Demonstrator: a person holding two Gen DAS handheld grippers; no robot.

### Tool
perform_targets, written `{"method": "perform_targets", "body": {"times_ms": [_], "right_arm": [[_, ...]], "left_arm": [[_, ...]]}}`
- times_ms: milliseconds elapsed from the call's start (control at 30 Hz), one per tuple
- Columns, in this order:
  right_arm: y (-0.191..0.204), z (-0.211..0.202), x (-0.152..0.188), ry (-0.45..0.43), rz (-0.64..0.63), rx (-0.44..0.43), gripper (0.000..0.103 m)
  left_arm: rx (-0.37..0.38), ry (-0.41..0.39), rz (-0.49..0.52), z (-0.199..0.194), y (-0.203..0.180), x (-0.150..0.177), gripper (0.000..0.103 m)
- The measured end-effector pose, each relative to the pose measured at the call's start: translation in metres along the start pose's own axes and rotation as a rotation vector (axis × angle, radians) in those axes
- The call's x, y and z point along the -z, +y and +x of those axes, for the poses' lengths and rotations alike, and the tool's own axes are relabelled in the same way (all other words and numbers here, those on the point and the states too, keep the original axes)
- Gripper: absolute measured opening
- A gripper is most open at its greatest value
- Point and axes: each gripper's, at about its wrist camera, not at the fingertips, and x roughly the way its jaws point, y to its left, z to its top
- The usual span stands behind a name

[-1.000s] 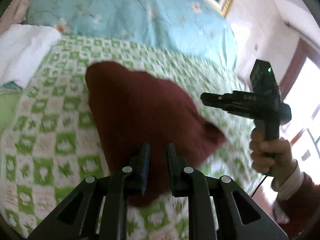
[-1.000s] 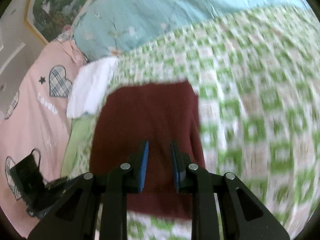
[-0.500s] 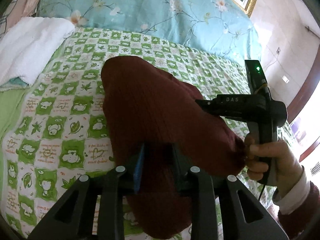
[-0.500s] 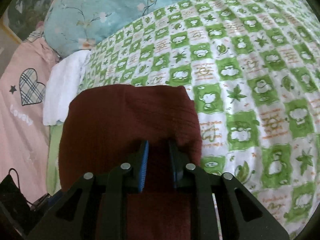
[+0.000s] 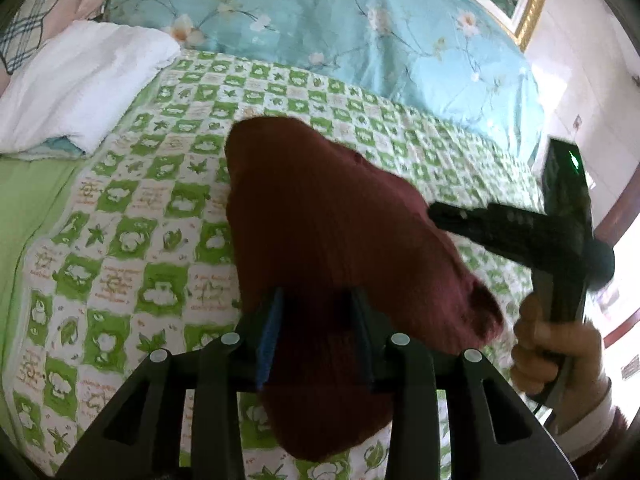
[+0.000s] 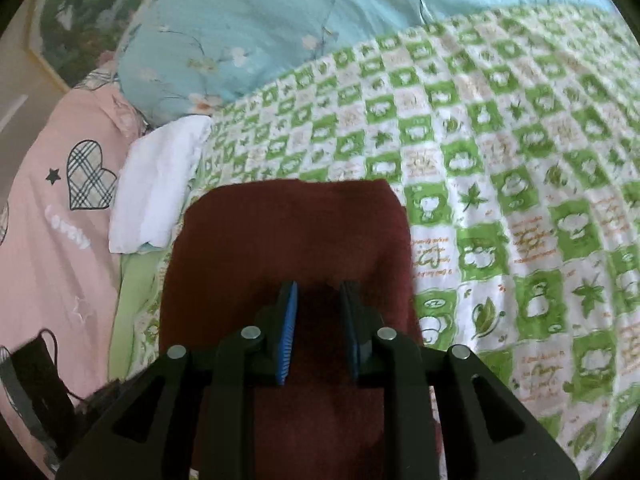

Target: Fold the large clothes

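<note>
1. Left wrist view: the left tongs [image 5: 316, 330] are opening, pads apart either side of the near hem of a dark red knitted sweater [image 5: 320, 216]; cloth sits between them, no longer pinched. The sweater lies folded on the green checked bedspread [image 5: 120, 240], below a blue floral quilt [image 5: 320, 28] and beside a white folded towel [image 5: 80, 84]. The person's hand [image 5: 556, 352] holds the right tongs' handle at the sweater's right edge.

2. Right wrist view: the right tongs [image 6: 318, 320] stand narrowly parted and easing wider, with sweater [image 6: 288, 232] cloth between the pads; whether they press it I cannot tell.

3. The knit looks soft, thick and limp; it will likely sag and stretch, so take it by corners or doubled edges.
</note>
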Motion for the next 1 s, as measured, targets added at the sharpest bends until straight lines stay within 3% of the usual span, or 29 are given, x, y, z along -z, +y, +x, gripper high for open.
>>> {"method": "perform_targets", "body": {"times_ms": [33,133,333,400,433,467,533,633,733,900,1000], "right_arm": [[-0.001,0.000,-0.002,-0.005,0.001,0.005,0.028],[-0.008,0.005,-0.012,-0.008,0.017,0.026,0.061],[-0.034,0.035,-0.023,0.066,0.091,0.032,0.062],[-0.042,0.048,-0.023,0.107,0.136,-0.046,0.054],[-0.043,0.049,-0.022,0.113,0.148,-0.072,0.027],[-0.042,0.047,-0.022,0.104,0.145,-0.071,0.020],[-0.034,0.030,-0.021,0.048,0.117,-0.072,0.012],[-0.033,0.005,-0.016,-0.031,0.106,-0.065,0.010],[-0.041,0.022,-0.012,0.026,0.108,-0.002,0.008],[-0.045,0.035,-0.009,0.057,0.131,0.016,0.013],[-0.041,0.020,-0.012,0.023,0.131,0.027,0.019]], "left_arm": [[-0.005,-0.001,-0.010,0.001,0.002,-0.004,0.036],[-0.002,-0.009,-0.071,0.008,0.017,-0.023,0.047],[0.040,0.036,-0.197,0.045,0.048,-0.056,0.067],[0.048,0.048,-0.226,0.059,0.056,-0.066,0.070],[0.065,0.058,-0.246,0.068,0.061,-0.072,0.069],[0.078,0.064,-0.254,0.073,0.063,-0.075,0.066],[0.101,0.075,-0.236,0.081,0.060,-0.082,0.049],[0.043,0.048,-0.119,0.075,0.039,-0.085,0.046],[-0.024,0.047,-0.065,0.081,0.032,-0.078,0.048],[-0.030,0.066,-0.114,0.091,0.048,-0.075,0.068],[0.001,0.071,-0.142,0.091,0.055,-0.074,0.068]]}}
